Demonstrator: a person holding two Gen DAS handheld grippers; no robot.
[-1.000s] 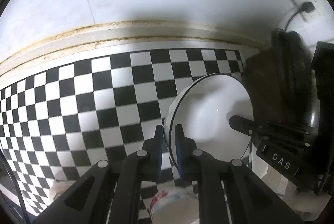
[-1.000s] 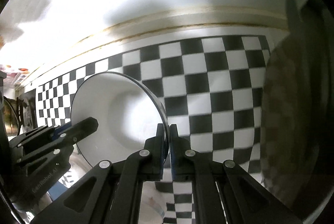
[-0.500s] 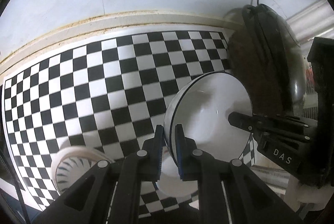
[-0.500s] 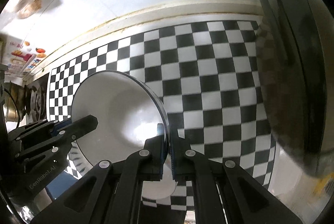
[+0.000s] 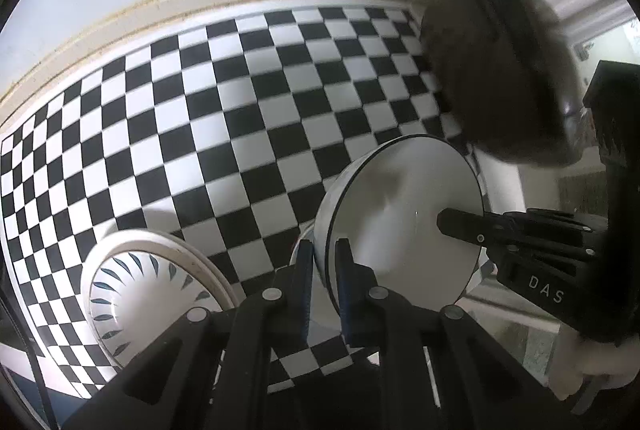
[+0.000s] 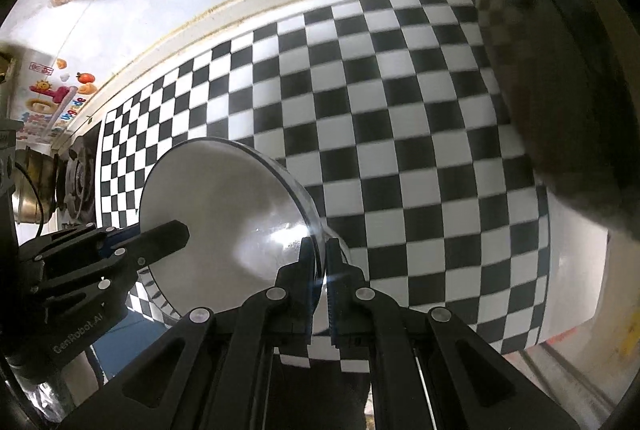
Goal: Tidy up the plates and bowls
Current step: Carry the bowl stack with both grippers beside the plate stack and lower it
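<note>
A white bowl with a thin dark rim [image 5: 400,222] hangs in the air above the checkered counter, held from both sides. My left gripper [image 5: 322,254] is shut on its left rim. My right gripper [image 6: 318,254] is shut on the opposite rim; the bowl [image 6: 224,213] fills the left of the right wrist view. Each gripper shows in the other's view, clamped on the far rim. Below the bowl a white plate with blue leaf marks [image 5: 144,294] lies on the counter, with a plain white dish [image 5: 320,322] next to it, partly hidden by my fingers.
A black-and-white checkered counter [image 5: 248,101] runs to a white wall with a stained edge strip. A large dark pan [image 5: 500,69] stands at the right with a cord to a wall socket. A gas burner [image 6: 78,185] and a metal pot [image 6: 28,185] sit at far left.
Both grippers have lifted the bowl higher and back from the wall. More counter shows now, and the leaf-marked plate has come fully into view below.
</note>
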